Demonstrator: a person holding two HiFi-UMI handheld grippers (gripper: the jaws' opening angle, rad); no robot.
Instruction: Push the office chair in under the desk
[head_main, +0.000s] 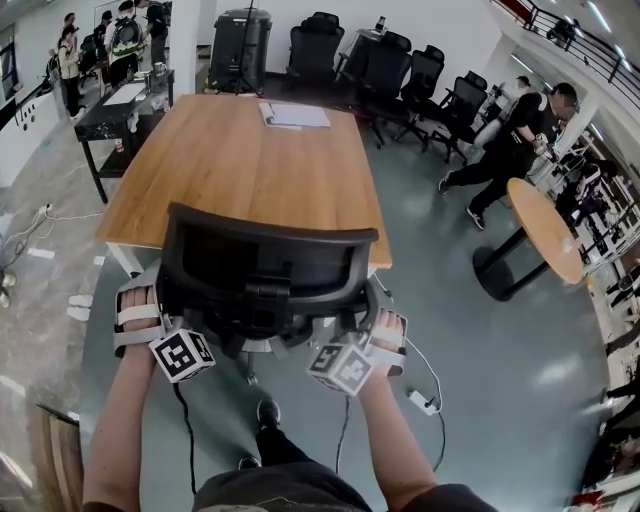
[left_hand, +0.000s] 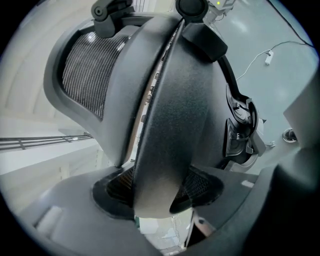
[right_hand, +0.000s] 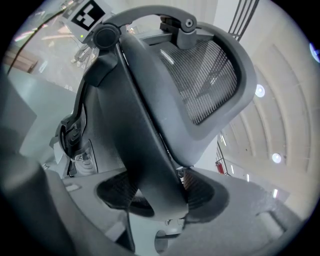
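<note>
At the near edge of the tabletop (head_main: 240, 160), the chair (head_main: 265, 270) is held by its back: one side is clamped in the left tongs (head_main: 150, 305), the other in the right tongs (head_main: 378, 335). If pushed unevenly, it could be turned and perhaps bumped into a leg (head_main: 122, 258); little is seen down there.

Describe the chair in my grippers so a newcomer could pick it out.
Find the big wooden desk in the middle of the room. The chair stands at its near edge, back toward the person, with the left gripper and right gripper clamped on its sides. The other black chairs cluster beyond the desk's far end, unheld.
</note>
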